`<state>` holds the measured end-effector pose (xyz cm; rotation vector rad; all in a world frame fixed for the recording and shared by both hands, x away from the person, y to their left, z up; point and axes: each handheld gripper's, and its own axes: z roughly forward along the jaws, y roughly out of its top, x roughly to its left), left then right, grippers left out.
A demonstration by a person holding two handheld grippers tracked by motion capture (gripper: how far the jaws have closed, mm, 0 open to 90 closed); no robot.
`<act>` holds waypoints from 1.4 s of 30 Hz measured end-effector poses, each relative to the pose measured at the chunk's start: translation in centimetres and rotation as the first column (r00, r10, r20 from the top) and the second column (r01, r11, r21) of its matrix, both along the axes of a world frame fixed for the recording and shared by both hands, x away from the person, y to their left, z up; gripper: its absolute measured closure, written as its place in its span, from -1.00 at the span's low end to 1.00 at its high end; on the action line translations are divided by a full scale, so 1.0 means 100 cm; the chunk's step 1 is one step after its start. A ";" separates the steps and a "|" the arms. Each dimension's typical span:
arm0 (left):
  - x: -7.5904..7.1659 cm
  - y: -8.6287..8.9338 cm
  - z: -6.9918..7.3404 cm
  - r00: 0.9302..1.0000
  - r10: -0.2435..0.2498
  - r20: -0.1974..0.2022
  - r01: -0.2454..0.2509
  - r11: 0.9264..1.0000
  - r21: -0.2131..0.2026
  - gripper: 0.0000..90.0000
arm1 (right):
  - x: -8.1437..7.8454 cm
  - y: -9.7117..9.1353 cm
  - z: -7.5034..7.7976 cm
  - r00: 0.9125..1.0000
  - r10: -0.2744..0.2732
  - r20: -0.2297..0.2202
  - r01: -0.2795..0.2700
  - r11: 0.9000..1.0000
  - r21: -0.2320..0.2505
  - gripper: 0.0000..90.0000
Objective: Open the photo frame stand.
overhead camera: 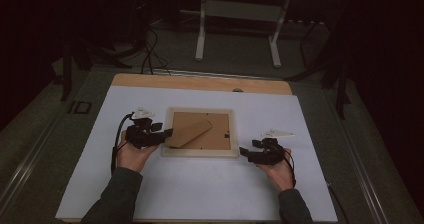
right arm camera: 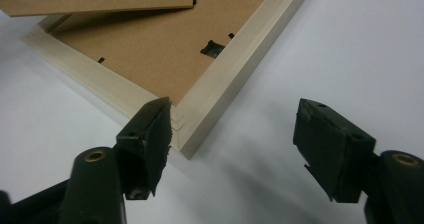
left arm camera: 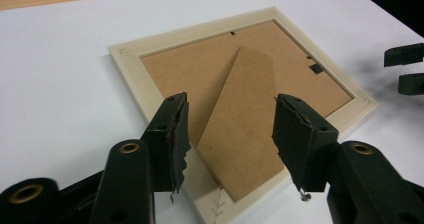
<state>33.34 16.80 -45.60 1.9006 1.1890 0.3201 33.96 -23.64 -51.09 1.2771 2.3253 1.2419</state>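
Observation:
A pale wooden picture frame lies face down on the white sheet, its brown backing board facing up. The board's stand flap is lifted at an angle. My left gripper is at the frame's left edge. In the left gripper view its jaws stand open on either side of the stand flap, above the frame's rim, with no pad pressing on it. My right gripper is open just off the frame's near right corner. Nothing is between the right gripper's fingertips.
A white sheet covers most of the wooden table. Beyond the table are a dark floor with cables and a white desk stand. My right gripper's fingers show at the right edge of the left gripper view.

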 end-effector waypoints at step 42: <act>0.048 -0.033 -0.023 0.986 -0.144 -0.089 0.146 0.989 0.022 -0.16 | 0.001 0.002 -0.001 1.000 0.013 -0.025 -0.013 1.000 -0.005 -0.22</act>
